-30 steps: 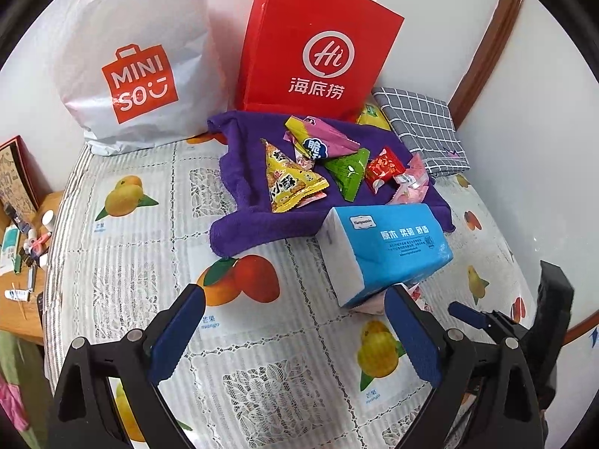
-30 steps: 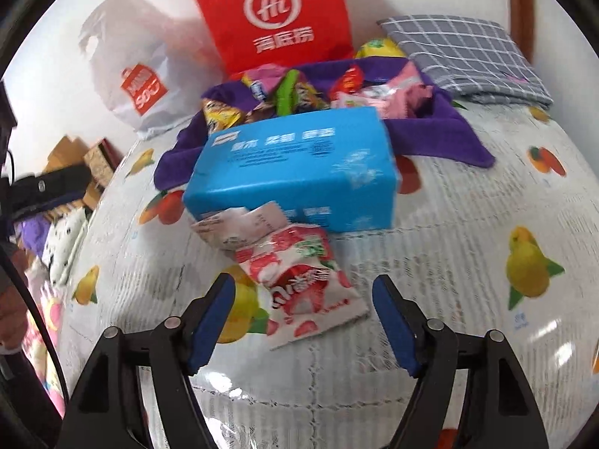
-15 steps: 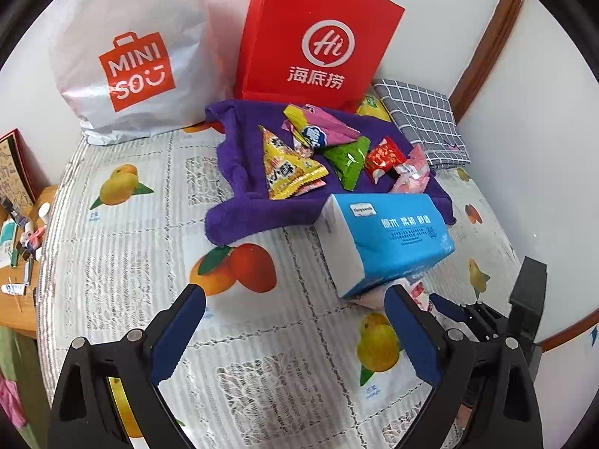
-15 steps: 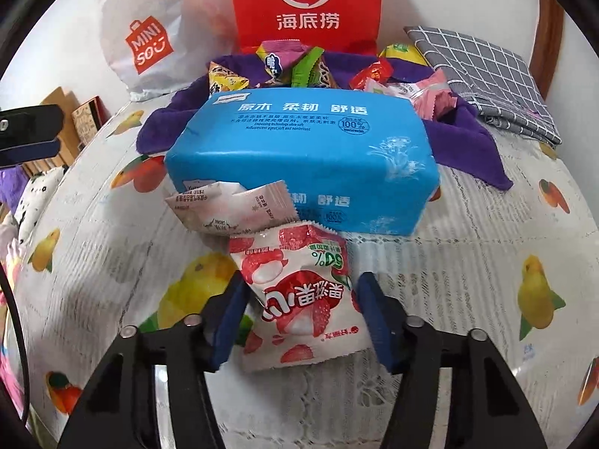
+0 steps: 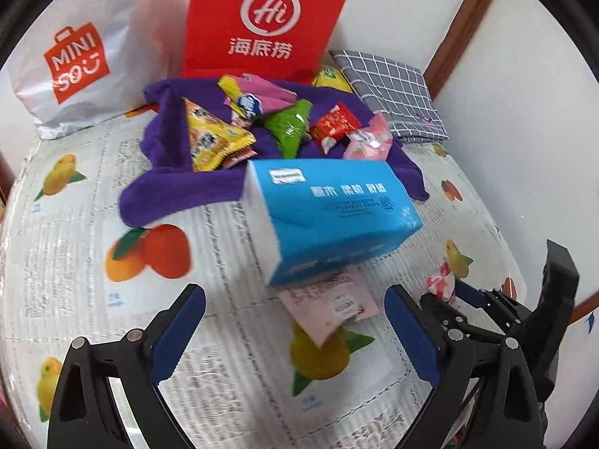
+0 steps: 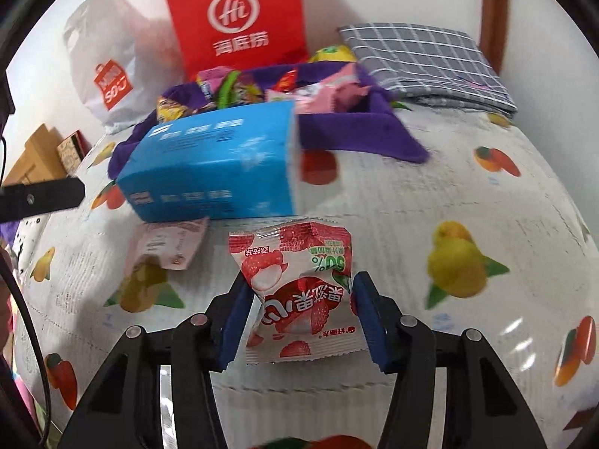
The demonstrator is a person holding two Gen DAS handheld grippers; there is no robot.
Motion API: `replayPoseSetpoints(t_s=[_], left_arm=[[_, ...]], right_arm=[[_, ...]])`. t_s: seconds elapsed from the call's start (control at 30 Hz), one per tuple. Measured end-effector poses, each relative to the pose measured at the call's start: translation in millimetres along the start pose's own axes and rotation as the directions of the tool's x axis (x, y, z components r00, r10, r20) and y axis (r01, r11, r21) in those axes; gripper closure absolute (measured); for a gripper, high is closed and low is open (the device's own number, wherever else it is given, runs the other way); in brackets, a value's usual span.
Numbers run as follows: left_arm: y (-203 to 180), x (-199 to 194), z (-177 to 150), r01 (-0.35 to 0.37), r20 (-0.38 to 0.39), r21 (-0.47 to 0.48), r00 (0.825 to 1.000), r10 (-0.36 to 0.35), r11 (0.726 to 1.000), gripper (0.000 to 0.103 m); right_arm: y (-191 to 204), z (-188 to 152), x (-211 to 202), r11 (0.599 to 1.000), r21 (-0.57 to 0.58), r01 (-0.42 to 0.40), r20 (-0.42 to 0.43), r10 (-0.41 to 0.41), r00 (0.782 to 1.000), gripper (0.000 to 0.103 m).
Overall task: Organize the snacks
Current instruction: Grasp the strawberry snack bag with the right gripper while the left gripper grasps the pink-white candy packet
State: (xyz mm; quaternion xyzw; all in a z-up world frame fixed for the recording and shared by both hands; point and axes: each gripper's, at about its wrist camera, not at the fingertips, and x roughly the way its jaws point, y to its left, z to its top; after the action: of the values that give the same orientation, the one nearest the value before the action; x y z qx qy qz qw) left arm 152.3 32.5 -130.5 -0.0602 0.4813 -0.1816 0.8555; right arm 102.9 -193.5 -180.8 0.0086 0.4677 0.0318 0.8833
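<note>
Looking along the left tool point(image 5: 295, 331), its blue pads stand wide apart with nothing between them, above a desk point(image 5: 75, 224) covered in a fruit-print cloth. Just ahead of the pads lies a pale pink sachet point(image 5: 333, 307), its far edge tucked under a blue tissue pack point(image 5: 329, 213). Behind the pack a purple towel point(image 5: 179, 191) carries a heap of snacks: a yellow triangular bag point(image 5: 213, 138), a green packet point(image 5: 290, 129), a red packet point(image 5: 335, 125) and a pink one point(image 5: 368, 140). A white Miniso bag point(image 5: 78, 56) and a red paper bag point(image 5: 265, 18) stand against the wall, and a grey checked cloth point(image 5: 393, 93) lies to the right. The right tool point(image 5: 455, 293) shows at the right edge.

From the right wrist, the right tool point(image 6: 299, 318) has just been closing, and its pads now press both sides of a strawberry-print snack packet point(image 6: 299, 292), lifted clear of the desk point(image 6: 486, 194). The tissue pack point(image 6: 213, 172) and sachet point(image 6: 168, 243) lie beyond it.
</note>
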Motion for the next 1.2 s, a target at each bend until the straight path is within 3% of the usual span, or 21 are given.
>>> replayPoseSetpoints(t_s=[0.2,0.33,0.5,0.87,0.93,1.0,1.03,1.13,1.2], left_arm=[[-9.8,22.9,-4.7,-0.001,-0.033,-0.005,0.999,0.001,1.000,0.007],[-12.1,37.8,-8.0,0.009,-0.064,-0.013,0.998,-0.010,1.000,0.007],[-19.8,45.5,-10.8,0.050,-0.091,0.004,0.995,-0.050,0.999,0.011],[-31.1,66.4,-11.4,-0.012,-0.087,0.041,0.996,0.016,0.999,0.012],[-35.2,68.1,-12.0,-0.020,-0.085,0.061,0.996,0.025,0.998,0.018],[-37.3,67.5,-12.2,-0.045,-0.075,0.076,0.996,0.051,0.996,0.040],[-37.1,66.5,-12.1,-0.052,-0.073,0.081,0.996,0.058,0.995,0.044],[-29.5,60.3,-10.7,0.000,-0.077,0.049,0.997,0.004,0.999,0.055],[-25.2,55.0,-10.3,0.005,-0.066,0.041,0.998,-0.002,0.999,0.079]], right_arm=[[-25.8,-2.6,-9.4,0.996,0.079,-0.043,0.010,0.042,0.999,0.049],[-30.7,-6.7,-10.1,0.998,0.067,-0.002,0.018,0.000,1.000,0.049],[-38.2,-10.8,-1.3,0.997,0.079,-0.005,-0.001,0.005,1.000,0.049],[-48.0,-11.3,2.4,0.996,0.087,-0.002,0.006,0.001,1.000,0.049],[-49.4,-11.0,2.9,0.996,0.092,-0.003,0.006,0.002,1.000,0.049],[-49.8,-10.5,3.1,0.996,0.093,-0.001,0.006,0.001,1.000,0.049],[-50.2,-10.3,2.8,0.996,0.093,-0.001,0.007,0.000,1.000,0.049],[-51.8,-10.3,2.4,0.995,0.100,-0.005,0.010,0.004,1.000,0.049],[-52.3,-10.6,2.6,0.994,0.105,-0.007,0.013,0.005,1.000,0.049]])
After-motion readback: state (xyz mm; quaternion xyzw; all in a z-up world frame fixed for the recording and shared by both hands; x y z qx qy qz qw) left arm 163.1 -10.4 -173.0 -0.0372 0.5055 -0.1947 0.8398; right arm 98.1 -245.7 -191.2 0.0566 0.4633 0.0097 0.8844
